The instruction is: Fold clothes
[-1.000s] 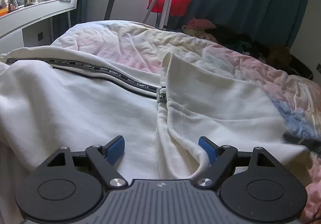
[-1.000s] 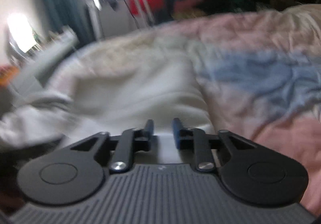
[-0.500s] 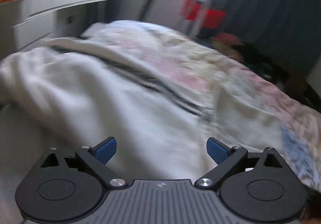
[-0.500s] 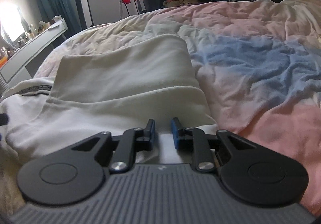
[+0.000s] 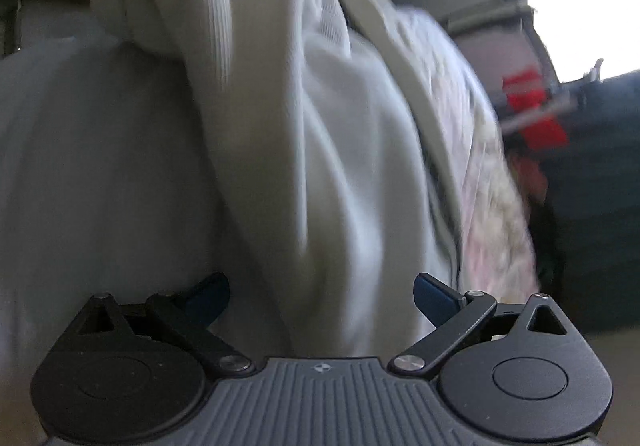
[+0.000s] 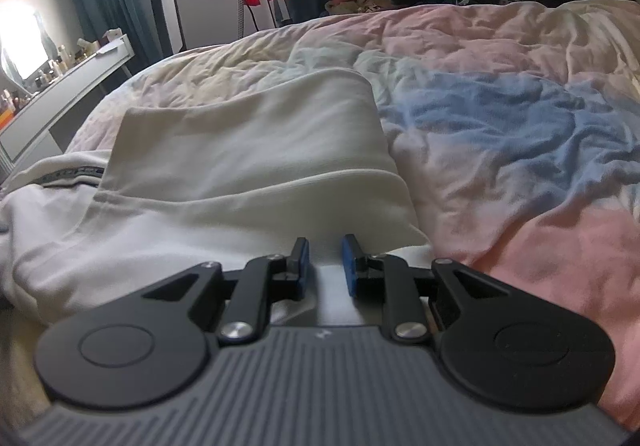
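- The white garment [image 6: 248,166] lay on the bed's quilt [image 6: 500,134], one flat panel doubled over ahead of the right gripper [image 6: 324,258]; it looked partly folded.
- The right gripper's jaws stood nearly closed, pinching a narrow strip of the garment's near hem between the blue pads [image 6: 303,258].
- The left gripper [image 5: 322,296] had its jaws spread wide and held nothing; the garment [image 5: 320,166] bunched in soft ridges straight ahead of and between them, blurred.
- Step in hand, as a judgement: one edge pinned while the other gripper sought a hold on the loose bulk.
- A next move would call for closing on a clean edge, not a thick wad.
- The cloth was a soft ribbed knit with a dark lettered tape [image 6: 70,176] left of the right jaws; the quilt was crinkled, pink and blue.
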Tool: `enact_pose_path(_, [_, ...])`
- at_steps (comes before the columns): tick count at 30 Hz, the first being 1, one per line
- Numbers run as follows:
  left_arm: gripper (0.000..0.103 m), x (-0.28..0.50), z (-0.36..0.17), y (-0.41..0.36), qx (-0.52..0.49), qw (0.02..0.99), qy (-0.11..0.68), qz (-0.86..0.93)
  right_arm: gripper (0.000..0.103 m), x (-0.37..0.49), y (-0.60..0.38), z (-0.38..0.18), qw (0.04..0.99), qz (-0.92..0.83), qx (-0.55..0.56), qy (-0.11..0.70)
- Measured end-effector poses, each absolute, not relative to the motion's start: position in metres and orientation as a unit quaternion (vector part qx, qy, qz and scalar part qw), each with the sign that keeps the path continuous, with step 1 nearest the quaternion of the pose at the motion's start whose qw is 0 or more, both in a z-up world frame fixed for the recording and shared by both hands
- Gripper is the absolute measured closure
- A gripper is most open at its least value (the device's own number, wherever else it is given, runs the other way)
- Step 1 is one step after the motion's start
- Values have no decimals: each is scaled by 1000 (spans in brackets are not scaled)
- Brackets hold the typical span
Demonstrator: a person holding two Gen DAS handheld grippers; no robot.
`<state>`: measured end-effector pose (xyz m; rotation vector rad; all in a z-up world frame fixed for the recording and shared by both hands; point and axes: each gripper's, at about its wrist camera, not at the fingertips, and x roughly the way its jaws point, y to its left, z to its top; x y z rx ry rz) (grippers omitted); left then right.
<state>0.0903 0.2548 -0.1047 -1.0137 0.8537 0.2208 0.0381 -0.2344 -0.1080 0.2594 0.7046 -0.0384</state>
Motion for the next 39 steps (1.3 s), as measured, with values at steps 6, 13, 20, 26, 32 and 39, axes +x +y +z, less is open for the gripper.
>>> enact_pose_path(6, [13, 102, -98, 283, -469, 810, 314, 156, 80, 26, -232, -95, 940, -11, 134, 314])
enact_pose_path(13, [46, 110, -86, 322, -468, 814, 254, 232, 81, 36, -224, -106, 932, -9, 108, 345])
enact_pose_path(20, [67, 130, -38, 284, -358, 882, 233, 201, 80, 37, -223, -104, 931, -10, 112, 348])
enact_pose_path(26, [82, 137, 12, 222, -273, 933, 169, 162, 82, 34, -233, -102, 926, -10, 147, 347])
enact_pose_path(32, [83, 135, 68, 139, -175, 974, 96, 109, 79, 26, -252, -85, 926, -20, 199, 319])
enact_pose_path(39, [83, 102, 93, -45, -23, 999, 30, -2, 79, 9, -296, -71, 915, -44, 283, 283])
